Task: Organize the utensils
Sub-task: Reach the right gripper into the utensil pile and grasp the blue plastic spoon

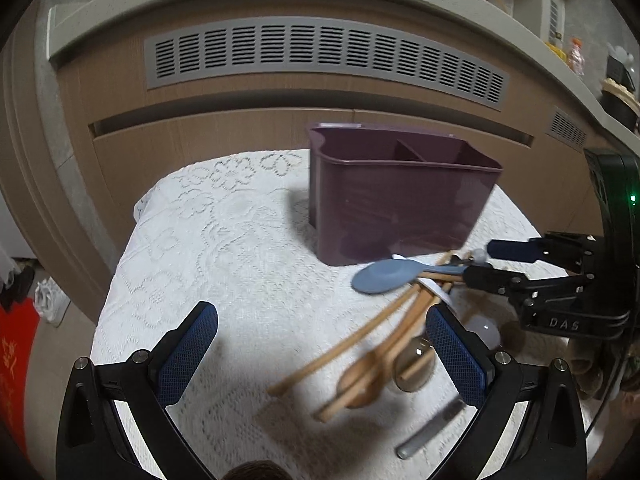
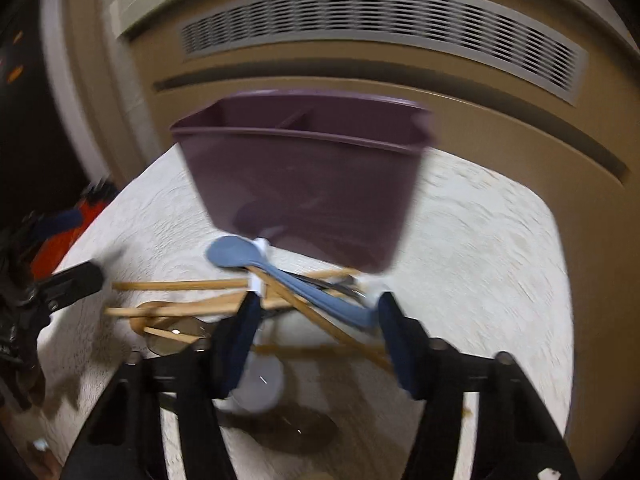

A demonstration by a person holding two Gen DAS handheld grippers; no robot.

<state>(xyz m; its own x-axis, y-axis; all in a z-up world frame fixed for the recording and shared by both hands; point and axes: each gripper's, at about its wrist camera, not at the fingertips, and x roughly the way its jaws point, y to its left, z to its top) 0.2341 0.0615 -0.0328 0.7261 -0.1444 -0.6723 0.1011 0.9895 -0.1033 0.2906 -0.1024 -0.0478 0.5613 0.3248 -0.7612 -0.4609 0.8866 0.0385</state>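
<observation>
A purple divided utensil holder (image 1: pixel 400 196) stands on the white lace tablecloth (image 1: pixel 224 248); it also shows in the right wrist view (image 2: pixel 304 176). In front of it lies a pile of utensils: a blue spoon (image 1: pixel 388 275), wooden chopsticks (image 1: pixel 348 350), a wooden spoon (image 1: pixel 360 380) and a clear spoon. My left gripper (image 1: pixel 322 354) is open above the cloth, left of the pile. My right gripper (image 2: pixel 316 332) is open, its fingers on either side of the blue spoon's handle (image 2: pixel 320 300); it shows at the right of the left wrist view (image 1: pixel 480 262).
A beige cabinet with a grey vent grille (image 1: pixel 320 56) stands behind the table. A grey-handled utensil (image 1: pixel 432 432) lies at the near right. A red item (image 1: pixel 16 360) is on the floor at left. The right wrist view is motion-blurred.
</observation>
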